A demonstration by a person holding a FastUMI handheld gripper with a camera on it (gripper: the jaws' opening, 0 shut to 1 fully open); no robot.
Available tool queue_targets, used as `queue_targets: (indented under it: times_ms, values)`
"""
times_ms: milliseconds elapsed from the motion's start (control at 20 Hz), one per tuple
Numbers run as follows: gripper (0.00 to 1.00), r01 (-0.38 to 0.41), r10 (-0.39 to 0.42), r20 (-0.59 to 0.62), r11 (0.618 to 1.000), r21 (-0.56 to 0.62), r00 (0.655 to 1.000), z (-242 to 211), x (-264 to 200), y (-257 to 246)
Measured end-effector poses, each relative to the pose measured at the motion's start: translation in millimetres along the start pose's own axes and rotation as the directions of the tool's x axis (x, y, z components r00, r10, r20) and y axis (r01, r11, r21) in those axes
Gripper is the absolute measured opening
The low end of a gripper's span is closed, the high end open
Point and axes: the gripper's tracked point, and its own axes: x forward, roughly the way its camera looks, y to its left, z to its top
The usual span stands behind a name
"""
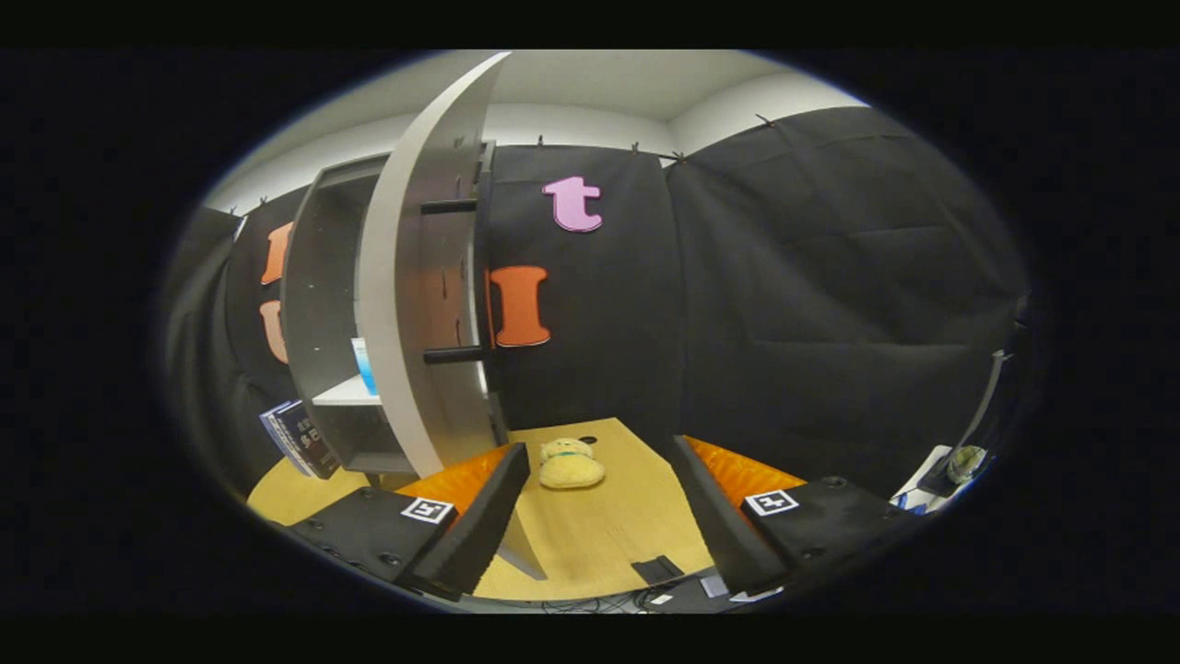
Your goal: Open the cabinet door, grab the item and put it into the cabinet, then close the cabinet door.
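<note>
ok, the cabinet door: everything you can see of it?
The door is a tall flat panel, pale grey, matte like laminated board. It stands swung open from the cabinet, edge-on to the camera, and looks bowed. Two dark horizontal bars, possibly handle mounts, stick out from its far face. Its foot comes down to the table beside one finger of the gripper, whose fingers are spread and hold nothing. Nothing visibly grips the door.

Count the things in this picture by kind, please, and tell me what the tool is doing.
Cabinet, door open: 1
Plush toy on the table: 1
Books beside the cabinet: 2
Blue item on the shelf: 1
Total: 5
The tool is open, the toy just ahead of its fingers.
</note>
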Motion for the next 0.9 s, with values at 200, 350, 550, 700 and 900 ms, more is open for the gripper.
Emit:
queue_targets:
  times_ms: [200, 350, 550, 700, 900]
  values:
    - [0.97, -0.005, 0.005, -0.001, 1.000, 0.009, 1.000, -1.0, 0.4, 6.9]
    - [0.97, -0.023, 0.023, -0.004, 1.000, 0.016, 1.000, -2.3, -2.9, 21.5]
    - [0.96, -0.086, 0.086, -0.009, 0.996, 0.014, 0.996, -7.0, -10.7, 69.3]
    - [0.96, -0.156, 0.156, -0.018, 0.988, -0.010, 0.988, -12.7, -11.6, 118.4]
    - [0.96, -0.233, 0.232, -0.030, 0.972, -0.012, 0.972, -19.3, -9.8, 178.2]
